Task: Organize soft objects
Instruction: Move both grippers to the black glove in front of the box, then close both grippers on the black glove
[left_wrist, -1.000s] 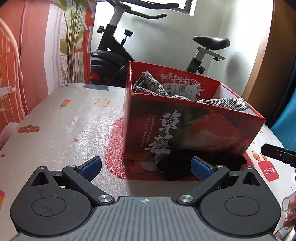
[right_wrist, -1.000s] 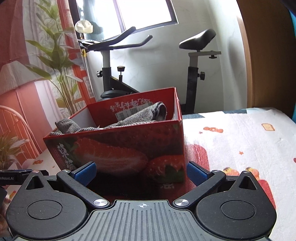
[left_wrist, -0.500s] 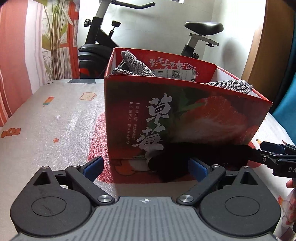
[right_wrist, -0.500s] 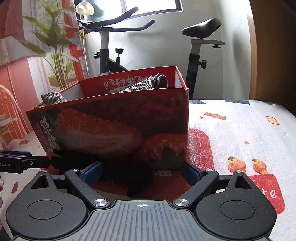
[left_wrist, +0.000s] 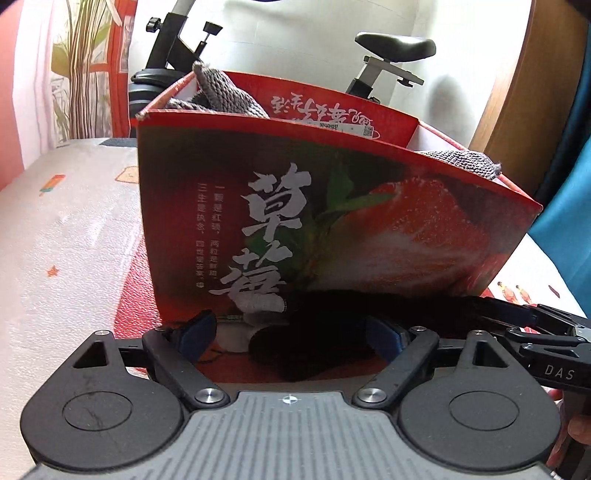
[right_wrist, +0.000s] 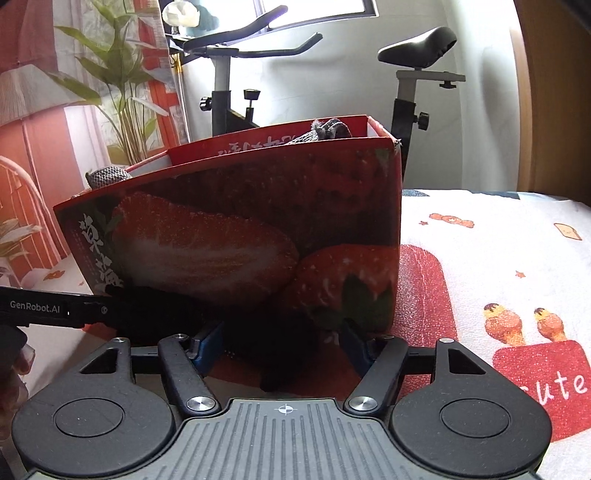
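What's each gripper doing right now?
Left gripper: open, closing around the black fabric.
Right gripper: open, closing around it too.

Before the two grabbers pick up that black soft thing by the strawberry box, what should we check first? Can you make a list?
1. Black soft thing lies between the left gripper pads: ok.
2. It also lies between the right gripper pads: ok.
3. Jaws have just been closing; pads pressing the cloth: cannot tell, too dark.
4. Strawberry box stands upright right behind it: ok.
5. Grey knitted cloth already inside the box: ok.
6. Grippers apart from each other: ok.
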